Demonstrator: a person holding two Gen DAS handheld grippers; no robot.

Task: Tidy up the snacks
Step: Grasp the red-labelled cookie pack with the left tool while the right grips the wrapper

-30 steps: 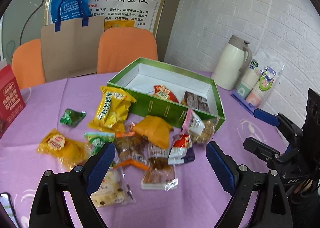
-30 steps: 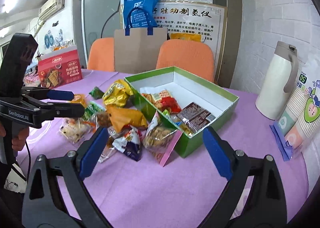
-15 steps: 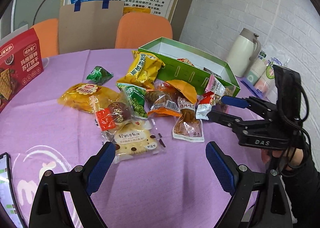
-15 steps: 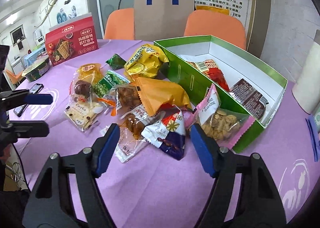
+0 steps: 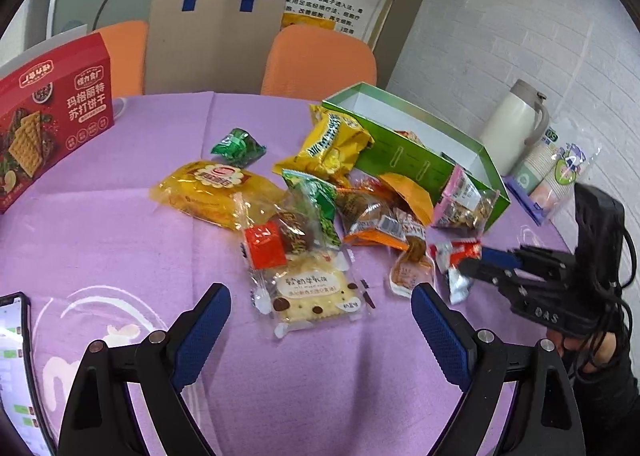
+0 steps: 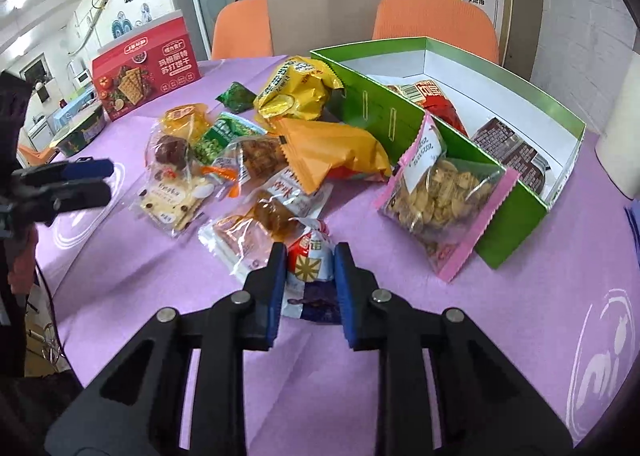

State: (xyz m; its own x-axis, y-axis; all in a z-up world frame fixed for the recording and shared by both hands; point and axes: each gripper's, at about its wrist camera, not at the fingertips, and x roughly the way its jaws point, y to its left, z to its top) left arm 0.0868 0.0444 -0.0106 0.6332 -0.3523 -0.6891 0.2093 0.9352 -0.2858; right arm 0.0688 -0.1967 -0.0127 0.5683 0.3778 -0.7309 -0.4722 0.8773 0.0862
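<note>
Right gripper [image 6: 310, 276] clamped on red-white packet [image 6: 310, 262] near green box [image 6: 384, 116]; left gripper [image 5: 320, 320] apart over cracker pack [image 5: 310, 290].

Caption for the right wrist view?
Right gripper closed on a red-and-white packet beside the green box.

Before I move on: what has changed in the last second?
The right gripper came down from hovering wide open and closed its jaws on the red-and-white snack packet at the near edge of the pile. The left gripper swung left, still open and empty. The green box and the other snacks stayed put.
</note>
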